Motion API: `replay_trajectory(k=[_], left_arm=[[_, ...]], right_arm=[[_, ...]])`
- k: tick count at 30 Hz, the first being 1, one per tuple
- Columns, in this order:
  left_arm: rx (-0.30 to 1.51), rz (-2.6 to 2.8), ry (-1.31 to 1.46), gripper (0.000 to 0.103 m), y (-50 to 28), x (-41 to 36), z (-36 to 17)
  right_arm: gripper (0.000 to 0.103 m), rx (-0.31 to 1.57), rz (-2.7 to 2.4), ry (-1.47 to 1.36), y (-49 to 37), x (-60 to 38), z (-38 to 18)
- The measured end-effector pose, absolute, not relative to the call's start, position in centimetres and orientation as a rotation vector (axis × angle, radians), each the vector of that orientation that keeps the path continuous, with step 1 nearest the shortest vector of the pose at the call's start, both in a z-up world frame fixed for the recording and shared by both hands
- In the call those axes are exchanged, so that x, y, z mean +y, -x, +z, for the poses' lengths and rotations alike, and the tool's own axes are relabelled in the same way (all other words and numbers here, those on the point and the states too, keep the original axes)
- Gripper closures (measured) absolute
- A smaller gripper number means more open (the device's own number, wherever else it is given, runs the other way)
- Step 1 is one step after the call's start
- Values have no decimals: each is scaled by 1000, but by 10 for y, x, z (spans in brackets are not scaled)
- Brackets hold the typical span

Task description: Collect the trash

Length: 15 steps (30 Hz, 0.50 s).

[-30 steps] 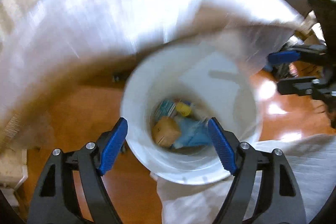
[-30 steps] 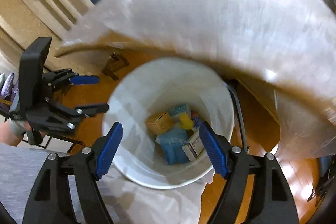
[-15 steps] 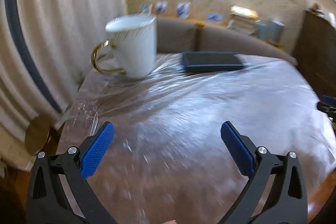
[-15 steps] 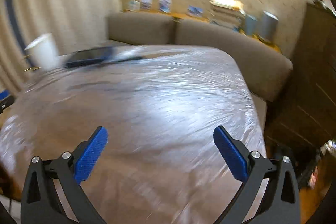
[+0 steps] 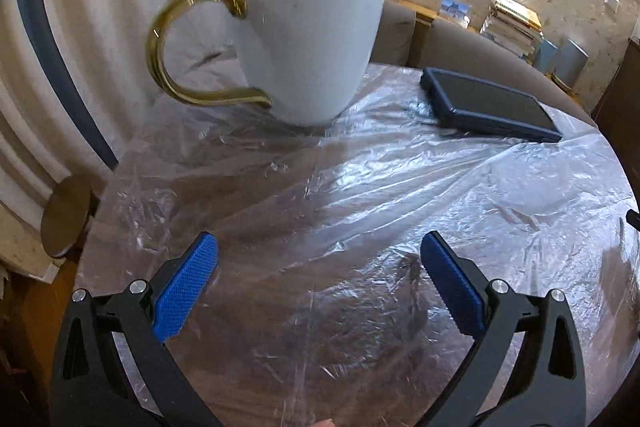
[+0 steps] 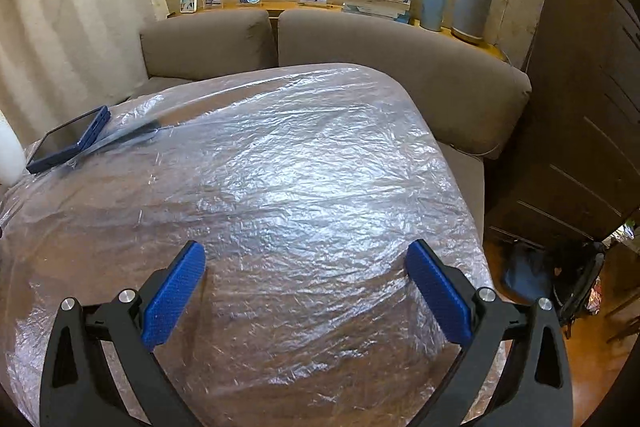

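Note:
A round table under crinkled clear plastic film point(image 5: 360, 195) point(image 6: 288, 187) fills both views. My left gripper point(image 5: 318, 281) hovers over its near left part, jaws wide open and empty. Just beyond it stands a white mug point(image 5: 308, 27) with gold speckles and a gold handle. My right gripper point(image 6: 306, 287) hangs over the table's near right part, also wide open with nothing between the blue pads point(image 6: 174, 295). No loose trash shows on the film. The white bin is out of view.
A dark blue tablet point(image 5: 488, 105) point(image 6: 70, 139) lies flat at the far side of the table. A brown sofa point(image 6: 392, 67) curves behind it, below a shelf with books and photos. A dark cabinet point(image 6: 580, 107) stands right. Curtains point(image 5: 80, 27) hang left.
Both grippers swung up from over the white bin with trash to above the table and opened wider. Since half a second ago the left one has come closer to the mug.

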<state>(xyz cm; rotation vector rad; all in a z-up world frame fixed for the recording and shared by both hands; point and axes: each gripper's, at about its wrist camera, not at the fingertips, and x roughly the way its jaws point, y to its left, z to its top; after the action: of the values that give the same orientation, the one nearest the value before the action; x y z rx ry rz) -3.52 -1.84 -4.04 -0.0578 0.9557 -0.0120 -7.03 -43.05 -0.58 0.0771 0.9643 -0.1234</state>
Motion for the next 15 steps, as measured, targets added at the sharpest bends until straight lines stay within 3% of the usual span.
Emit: replay_trajectory(k=[15], left_arm=[[968, -5, 26, 1, 30, -24, -42]], right_arm=[[4, 978, -160, -57, 62, -428, -9]])
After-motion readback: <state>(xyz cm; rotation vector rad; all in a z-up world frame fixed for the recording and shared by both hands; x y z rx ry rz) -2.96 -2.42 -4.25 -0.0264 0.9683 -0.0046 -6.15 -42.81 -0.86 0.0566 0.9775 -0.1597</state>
